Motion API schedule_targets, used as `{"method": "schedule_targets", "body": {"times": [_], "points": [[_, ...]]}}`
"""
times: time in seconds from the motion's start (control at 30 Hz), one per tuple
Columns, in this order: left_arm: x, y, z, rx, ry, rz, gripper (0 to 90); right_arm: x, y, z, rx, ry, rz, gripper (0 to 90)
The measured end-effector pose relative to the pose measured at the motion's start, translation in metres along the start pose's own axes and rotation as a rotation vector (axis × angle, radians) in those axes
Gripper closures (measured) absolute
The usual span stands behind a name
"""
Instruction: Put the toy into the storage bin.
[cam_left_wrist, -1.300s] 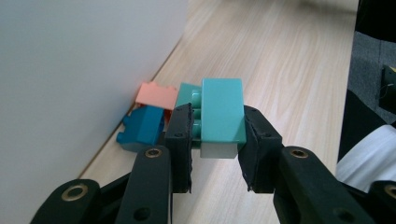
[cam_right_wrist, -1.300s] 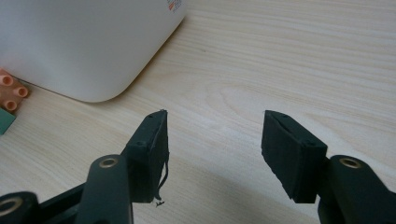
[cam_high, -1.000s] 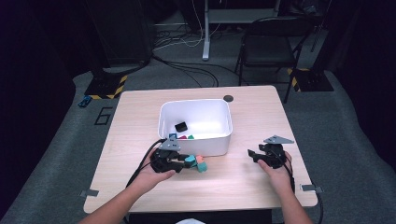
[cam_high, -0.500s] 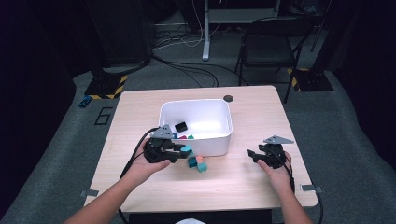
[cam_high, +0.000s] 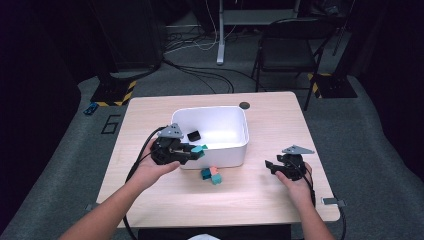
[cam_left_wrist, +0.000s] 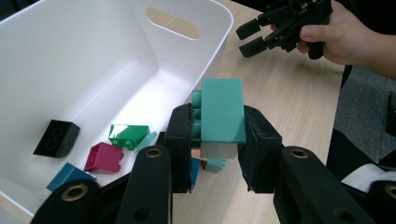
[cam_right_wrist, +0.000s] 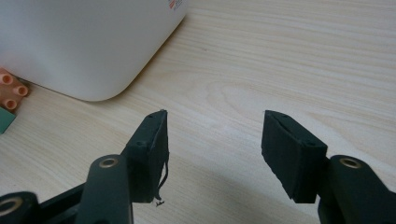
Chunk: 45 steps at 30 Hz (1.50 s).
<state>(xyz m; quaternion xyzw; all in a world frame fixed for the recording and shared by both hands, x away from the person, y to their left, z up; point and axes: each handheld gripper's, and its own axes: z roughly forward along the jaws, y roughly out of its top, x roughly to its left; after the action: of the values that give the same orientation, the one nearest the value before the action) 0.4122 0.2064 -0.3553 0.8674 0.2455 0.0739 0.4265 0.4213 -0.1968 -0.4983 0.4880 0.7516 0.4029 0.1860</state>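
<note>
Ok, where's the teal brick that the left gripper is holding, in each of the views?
High view: teal brick left of centre, at the white bin's front rim, in the left gripper.
Left gripper view: centre, clamped between the jaws.
Right gripper view: not in it.
Shared landmark: the white bin.

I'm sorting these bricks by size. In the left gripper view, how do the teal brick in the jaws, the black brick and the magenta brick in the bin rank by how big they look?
1. Teal brick, though it sits nearest the camera, so that is unsure.
2. Black brick and magenta brick look about alike; no ranking between them.
</note>
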Motion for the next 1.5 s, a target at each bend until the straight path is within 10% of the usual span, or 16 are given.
{"method": "schedule_targets", "body": {"times": [1.5], "points": [[0.072, -0.003, 0.033, 0.025, 0.127, -0.147, 67.2, 0.001, 0.000, 0.002, 0.008, 0.001, -0.009, 40.9]]}}
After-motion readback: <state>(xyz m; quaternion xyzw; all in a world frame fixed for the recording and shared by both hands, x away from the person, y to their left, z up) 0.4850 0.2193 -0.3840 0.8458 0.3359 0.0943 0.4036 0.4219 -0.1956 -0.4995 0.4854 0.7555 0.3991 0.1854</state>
